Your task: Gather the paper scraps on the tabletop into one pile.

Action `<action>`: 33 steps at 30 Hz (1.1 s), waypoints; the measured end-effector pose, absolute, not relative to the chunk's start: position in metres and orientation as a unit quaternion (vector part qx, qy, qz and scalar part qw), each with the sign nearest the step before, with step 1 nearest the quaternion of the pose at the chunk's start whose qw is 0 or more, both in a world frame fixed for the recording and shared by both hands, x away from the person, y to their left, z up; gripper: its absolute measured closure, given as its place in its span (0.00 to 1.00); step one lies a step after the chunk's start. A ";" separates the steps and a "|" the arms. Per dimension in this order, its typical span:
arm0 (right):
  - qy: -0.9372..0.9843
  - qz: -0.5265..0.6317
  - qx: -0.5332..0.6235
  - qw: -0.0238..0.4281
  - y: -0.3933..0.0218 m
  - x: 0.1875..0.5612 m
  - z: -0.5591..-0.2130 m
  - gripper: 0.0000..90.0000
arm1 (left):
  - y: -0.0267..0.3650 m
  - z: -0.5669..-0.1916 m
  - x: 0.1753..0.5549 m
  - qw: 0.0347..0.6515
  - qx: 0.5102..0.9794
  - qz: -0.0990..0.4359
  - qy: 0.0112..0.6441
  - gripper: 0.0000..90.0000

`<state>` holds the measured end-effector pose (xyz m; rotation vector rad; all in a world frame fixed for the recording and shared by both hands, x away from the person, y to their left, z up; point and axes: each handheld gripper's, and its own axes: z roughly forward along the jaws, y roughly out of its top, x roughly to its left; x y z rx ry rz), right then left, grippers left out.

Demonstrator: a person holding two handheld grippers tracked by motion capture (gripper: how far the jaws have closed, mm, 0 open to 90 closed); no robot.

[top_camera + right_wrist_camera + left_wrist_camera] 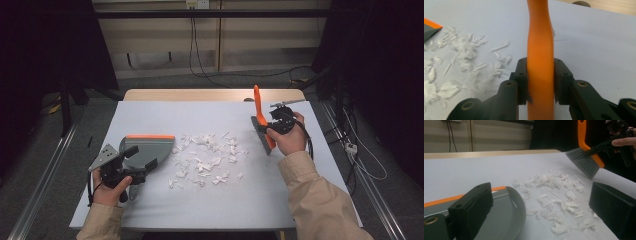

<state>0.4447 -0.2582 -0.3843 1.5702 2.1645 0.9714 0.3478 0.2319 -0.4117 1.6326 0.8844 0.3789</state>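
High view: the white paper scraps (207, 157) lie unswept on the surface, between the grey orange-edged dustpan (145, 150) and the orange-handled grey brush (261, 122).

Left gripper view: the fingers' grip is hidden; dustpan beside the scraps.

Right gripper view: the fingers (560, 77) clamp the brush handle; bristles unseen.

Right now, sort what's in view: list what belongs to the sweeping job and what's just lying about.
In the job: brush, held in the right gripper; dustpan, at the left gripper; white paper scraps on the table.
Lying about: cables along the back wall; power strip on the floor.
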 end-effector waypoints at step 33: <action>0.772 0.324 0.516 0.180 -0.247 0.435 -0.403 0.60 | 0.233 -0.414 0.346 0.577 0.702 0.170 0.381 0.06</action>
